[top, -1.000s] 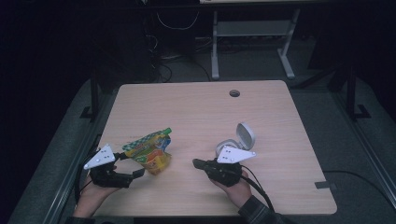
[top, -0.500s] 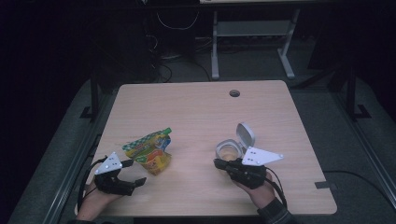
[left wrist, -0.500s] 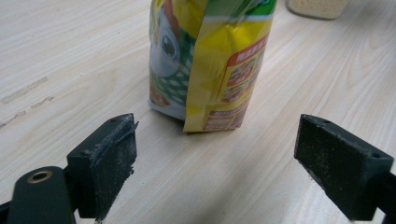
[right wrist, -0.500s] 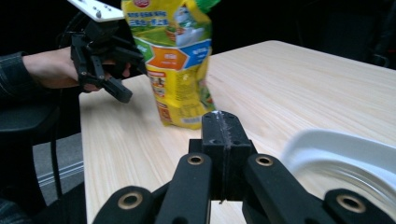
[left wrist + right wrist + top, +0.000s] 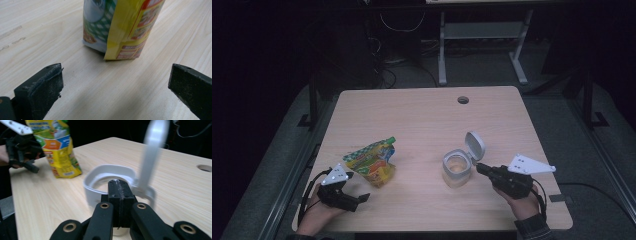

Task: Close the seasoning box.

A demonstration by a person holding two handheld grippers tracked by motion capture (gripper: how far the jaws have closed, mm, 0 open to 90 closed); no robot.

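Now the left gripper (image 5: 362, 199), its jaws just opening wide with nothing between them, is sitting just short of the green and yellow snack bag (image 5: 122, 27), while the right gripper (image 5: 478, 168), jaws pressed together, is waiting beside the clear plastic jar with the flipped-up white lid (image 5: 457, 167), maybe to steady it.

Pale wood surface (image 5: 422, 115) with round hole (image 5: 463, 100), colourful snack pouch (image 5: 373, 161) lying left, open white flip-lid jar (image 5: 457, 167) standing right

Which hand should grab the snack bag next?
Probably left. The left gripper sits open just in front of the bag, nothing between its fingers. The right gripper is shut, over by the jar.
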